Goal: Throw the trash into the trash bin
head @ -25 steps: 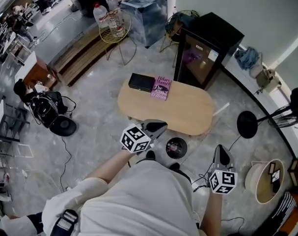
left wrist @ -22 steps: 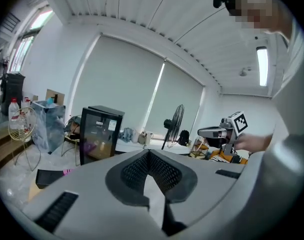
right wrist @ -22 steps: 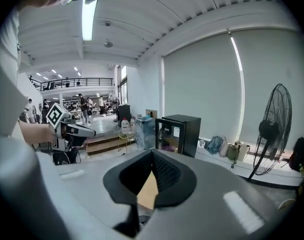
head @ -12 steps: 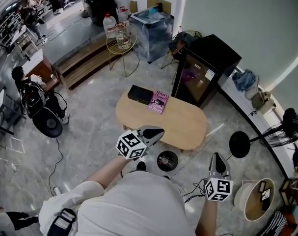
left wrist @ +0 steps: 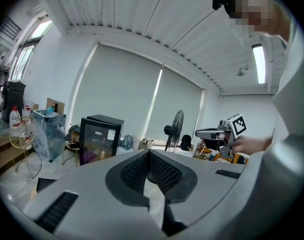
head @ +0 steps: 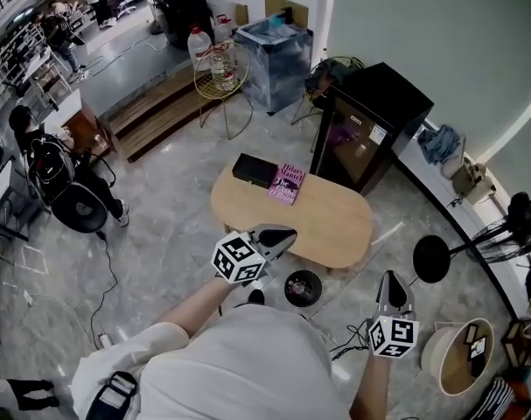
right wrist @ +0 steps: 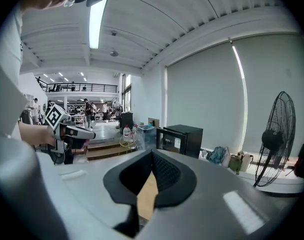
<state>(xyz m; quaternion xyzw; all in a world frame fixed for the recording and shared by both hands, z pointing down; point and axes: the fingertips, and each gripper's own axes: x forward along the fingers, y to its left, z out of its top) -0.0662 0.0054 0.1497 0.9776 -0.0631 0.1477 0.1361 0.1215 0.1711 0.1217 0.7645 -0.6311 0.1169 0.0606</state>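
risks bumping the low table (head: 335,221) just ahead of the left gripper (head: 288,233) on the way down, or overshooting the small trash bin (head: 302,288) on the floor below, between it and the right gripper (head: 392,276). clenched shut on nothing, left and right alike, with no trash in sight near either, so likely nothing to drop.

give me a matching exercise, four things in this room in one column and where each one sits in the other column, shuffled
Things:
1. purple paperback book
2. small round black bin
3. yellow wire side table
4. black glass-door cabinet

Places:
a. by the wooden steps
b. on the floor at the near edge of the oval wooden table
c. beside the pale wall
d. on the oval wooden table, next to a flat black box

Pairs: 1-d, 2-b, 3-a, 4-c
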